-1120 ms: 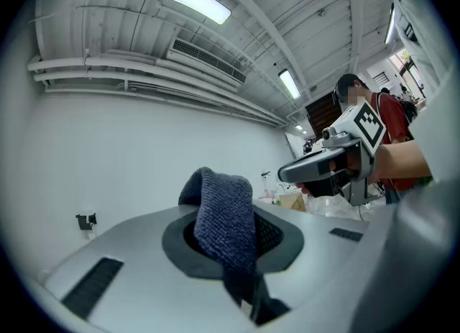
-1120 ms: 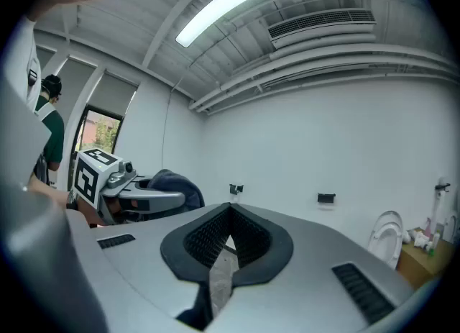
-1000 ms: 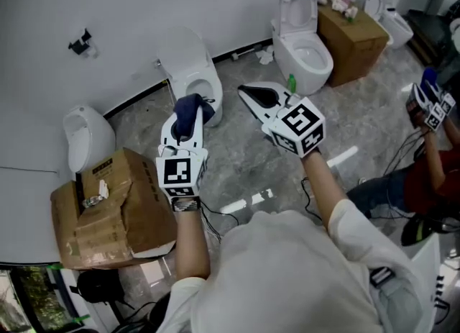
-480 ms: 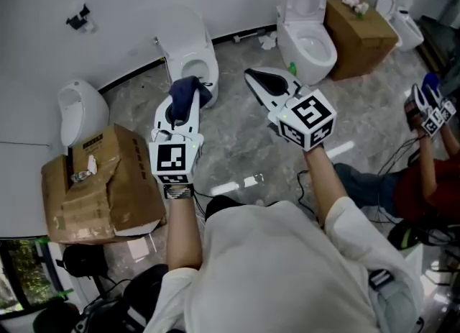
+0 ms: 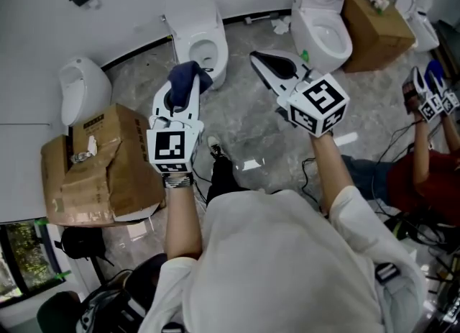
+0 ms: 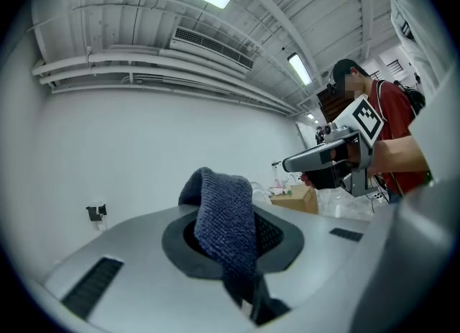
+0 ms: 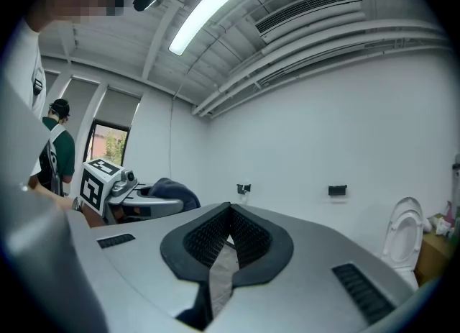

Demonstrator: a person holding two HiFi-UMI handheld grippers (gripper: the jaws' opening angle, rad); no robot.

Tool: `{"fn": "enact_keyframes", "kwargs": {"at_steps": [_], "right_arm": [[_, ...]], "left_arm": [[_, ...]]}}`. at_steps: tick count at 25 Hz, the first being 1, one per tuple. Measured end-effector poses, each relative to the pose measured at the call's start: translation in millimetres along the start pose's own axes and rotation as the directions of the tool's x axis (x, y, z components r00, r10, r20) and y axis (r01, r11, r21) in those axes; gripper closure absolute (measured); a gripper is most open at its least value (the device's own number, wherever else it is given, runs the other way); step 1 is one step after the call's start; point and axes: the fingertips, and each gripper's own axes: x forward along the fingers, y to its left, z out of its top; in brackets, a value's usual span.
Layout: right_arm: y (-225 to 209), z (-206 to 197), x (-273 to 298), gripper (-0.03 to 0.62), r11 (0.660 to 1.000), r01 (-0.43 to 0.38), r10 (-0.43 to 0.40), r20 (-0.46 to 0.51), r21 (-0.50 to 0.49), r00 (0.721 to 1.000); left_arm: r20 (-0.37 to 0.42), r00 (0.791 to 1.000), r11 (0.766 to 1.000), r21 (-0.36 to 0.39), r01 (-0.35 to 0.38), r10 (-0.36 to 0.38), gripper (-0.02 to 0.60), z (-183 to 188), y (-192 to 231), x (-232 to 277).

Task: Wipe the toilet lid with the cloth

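A dark blue cloth [image 5: 188, 78] sticks up from my left gripper [image 5: 181, 93], which is shut on it. In the left gripper view the cloth [image 6: 224, 218] fills the gap between the jaws. My right gripper [image 5: 263, 62] is shut with nothing in it, and its pads meet in the right gripper view [image 7: 228, 242]. Both grippers are held level above the floor, side by side. On the floor past the left gripper stands a white toilet [image 5: 195, 26] with its bowl showing. A second toilet [image 5: 325, 14] with its lid raised stands past the right gripper.
A white urinal [image 5: 77, 93] and a torn cardboard box [image 5: 104, 170] sit on the floor at the left. Another cardboard box [image 5: 379, 16] stands at the back right. A second person with grippers [image 5: 430, 101] sits at the right edge, with cables on the floor.
Both grippers have shifted a little, the cloth still in the left one. The head view has tipped, so the toilets and boxes sit higher in the picture.
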Motion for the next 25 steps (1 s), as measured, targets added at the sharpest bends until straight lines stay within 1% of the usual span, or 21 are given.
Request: {"fn": "enact_keyframes", "kwargs": {"at_steps": [6,10,14,17,20,25], "right_arm": [[-34,-1,68,0.566,1.0,0.003,-0.003,0.011,-0.014,1.0],[-66,0,124,0.566,1.0,0.013,-0.013,0.018,-0.001,1.0],[-96,-1,183,0.566,1.0,0.019,-0.019,0.029,-0.002,0.999],[-116,-3,224,0.566,1.0,0.025,-0.025,0.031,0.006,0.999],[-135,-3,262,0.566,0.999,0.035,-0.036,0.035,0.007,0.999],[-163,-8,311,0.566,0.999,0.051,-0.051,0.029,0.008,0.998]], "left_arm": [[0.009,1.0,1.0,-0.003,-0.003,0.003,0.534,-24,61,44],[0.015,1.0,1.0,-0.011,-0.003,0.003,0.534,-35,112,85],[0.0,1.0,1.0,-0.005,0.006,-0.006,0.534,-51,164,130],[0.001,1.0,1.0,-0.019,0.021,-0.021,0.534,-60,200,163],[0.012,0.999,0.999,-0.027,0.039,-0.038,0.534,-67,229,193],[0.008,1.0,0.999,-0.042,0.031,-0.031,0.535,-82,272,234]]}}
